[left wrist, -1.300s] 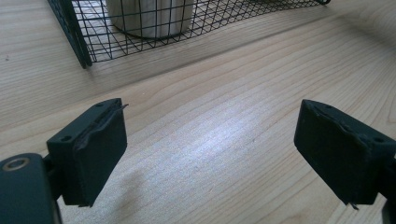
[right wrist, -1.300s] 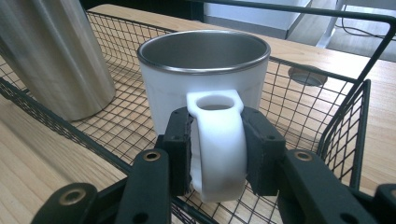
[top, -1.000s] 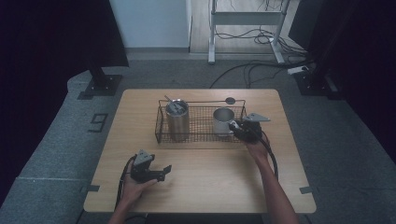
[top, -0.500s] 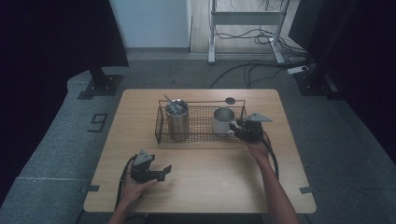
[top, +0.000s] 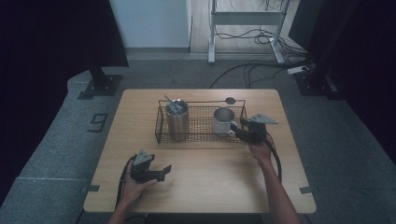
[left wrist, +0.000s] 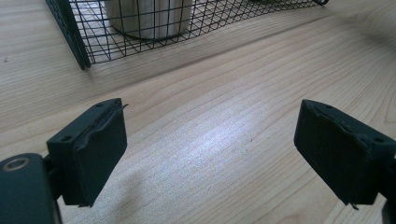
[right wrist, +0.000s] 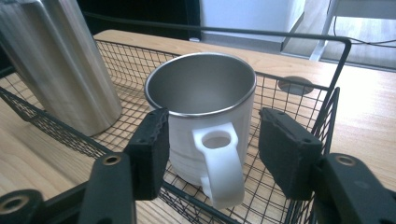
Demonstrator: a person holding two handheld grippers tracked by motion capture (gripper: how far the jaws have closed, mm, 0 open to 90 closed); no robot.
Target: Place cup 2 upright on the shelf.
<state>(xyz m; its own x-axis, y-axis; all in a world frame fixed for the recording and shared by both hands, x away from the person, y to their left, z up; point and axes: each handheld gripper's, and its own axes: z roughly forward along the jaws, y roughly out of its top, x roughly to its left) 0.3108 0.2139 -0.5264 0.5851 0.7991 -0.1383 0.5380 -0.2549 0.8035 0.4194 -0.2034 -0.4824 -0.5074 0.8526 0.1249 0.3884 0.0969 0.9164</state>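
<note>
At basket [top: 201,122] | right claw [right wrist: 212,149] just opened | mug [right wrist: 205,116] handle freed

A grey "9" [top: 98,122] marks the floor mat [top: 70,140].

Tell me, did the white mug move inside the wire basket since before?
No. The white mug stands at the same right end of the wire basket, the same way off the steel tumbler.

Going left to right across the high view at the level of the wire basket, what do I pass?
Bare table → wire basket's left wall → steel tumbler → white mug → right gripper, its jaws apart at the mug's handle.
</note>
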